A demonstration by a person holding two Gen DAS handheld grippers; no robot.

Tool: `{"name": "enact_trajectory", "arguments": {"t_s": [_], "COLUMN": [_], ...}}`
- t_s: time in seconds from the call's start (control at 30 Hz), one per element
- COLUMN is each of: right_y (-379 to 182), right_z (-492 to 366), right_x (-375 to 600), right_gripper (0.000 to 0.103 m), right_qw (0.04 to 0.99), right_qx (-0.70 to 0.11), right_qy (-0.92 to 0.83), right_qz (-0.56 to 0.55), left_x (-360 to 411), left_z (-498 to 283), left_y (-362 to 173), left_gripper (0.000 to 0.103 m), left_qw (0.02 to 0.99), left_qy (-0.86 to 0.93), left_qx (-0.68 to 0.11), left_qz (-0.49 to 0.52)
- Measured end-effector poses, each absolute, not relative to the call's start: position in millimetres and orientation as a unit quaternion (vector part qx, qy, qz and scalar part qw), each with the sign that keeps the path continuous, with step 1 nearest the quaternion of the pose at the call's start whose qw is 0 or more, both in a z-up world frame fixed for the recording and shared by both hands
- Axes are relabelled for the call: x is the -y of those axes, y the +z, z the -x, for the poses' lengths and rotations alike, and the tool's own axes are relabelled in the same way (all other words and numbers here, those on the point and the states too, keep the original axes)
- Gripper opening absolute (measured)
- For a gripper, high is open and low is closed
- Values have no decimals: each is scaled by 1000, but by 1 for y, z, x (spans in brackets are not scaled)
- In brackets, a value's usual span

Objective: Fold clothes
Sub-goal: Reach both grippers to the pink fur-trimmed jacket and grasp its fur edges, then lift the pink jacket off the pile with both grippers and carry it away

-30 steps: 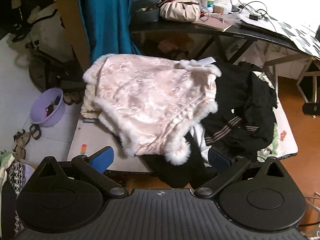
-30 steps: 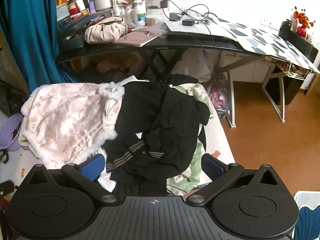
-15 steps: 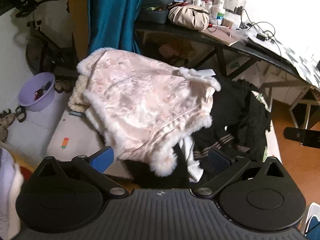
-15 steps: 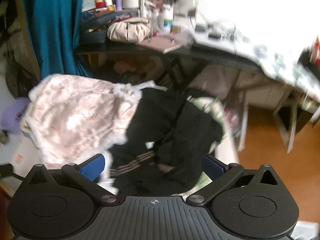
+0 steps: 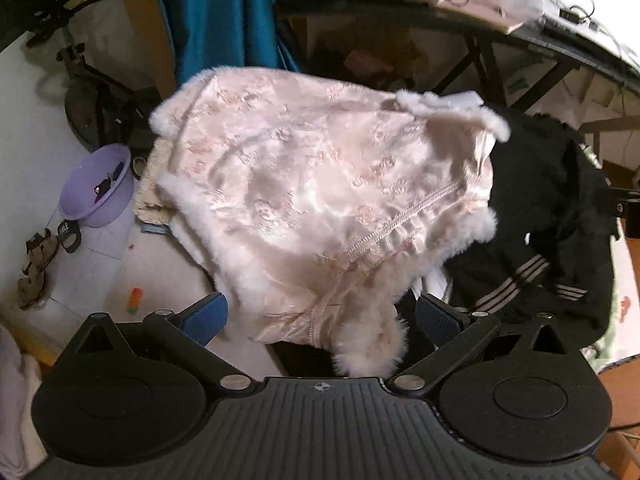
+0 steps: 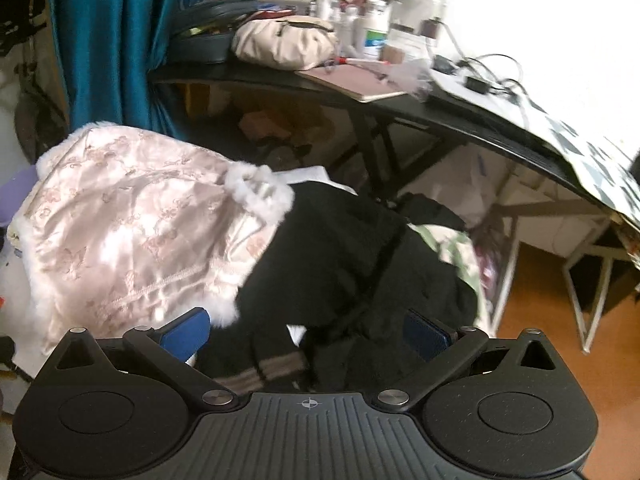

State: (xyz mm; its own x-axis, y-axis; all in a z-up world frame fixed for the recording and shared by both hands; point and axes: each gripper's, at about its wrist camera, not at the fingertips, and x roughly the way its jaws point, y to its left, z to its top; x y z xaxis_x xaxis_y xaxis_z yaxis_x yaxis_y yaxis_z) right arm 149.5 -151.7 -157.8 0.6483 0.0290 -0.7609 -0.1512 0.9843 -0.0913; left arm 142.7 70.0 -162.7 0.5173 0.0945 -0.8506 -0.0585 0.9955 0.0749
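A pale pink satin garment with white fur trim [image 5: 320, 192] lies spread on a small table; it also shows in the right wrist view [image 6: 132, 236]. A crumpled black garment with striped cuffs [image 5: 552, 216] lies to its right and fills the middle of the right wrist view [image 6: 352, 264]. My left gripper [image 5: 320, 316] is open, its blue pads either side of the pink garment's furry near hem. My right gripper [image 6: 306, 334] is open, just above the black garment's striped cuff [image 6: 272, 372].
A black desk [image 6: 460, 116] loaded with a beige bag [image 6: 288, 40], bottles and cables stands behind. A teal curtain [image 5: 224, 16] hangs at the back left. A purple basin [image 5: 96, 188] and sandals [image 5: 38, 260] sit on the floor at left.
Both grippers have moved closer to the clothes pile. The pink garment's hem now lies between my left fingers and the black garment fills more of the right view. Jaws stay open.
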Motion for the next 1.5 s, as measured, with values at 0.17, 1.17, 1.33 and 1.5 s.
{"name": "enact_trajectory", "arguments": {"t_s": [0.17, 1.17, 1.33, 1.5], "right_y": [-198, -272, -269, -272], "right_z": [-169, -251, -264, -267], "right_x": [139, 64, 59, 55], "right_gripper": [102, 96, 96, 96], "right_qw": [901, 943, 939, 938], "right_qx": [-399, -275, -281, -277], "right_qy": [91, 139, 151, 150], "right_qz": [142, 125, 128, 145], "left_x": [-55, -7, -32, -61], "left_z": [-156, -193, -201, -205], "left_y": [-204, -291, -285, -300], "left_gripper": [102, 103, 103, 103], "left_qw": [862, 875, 863, 835], "left_qy": [40, 117, 224, 251], "left_qx": [-503, -419, -400, -461], "left_qz": [-47, -213, -211, -167]}}
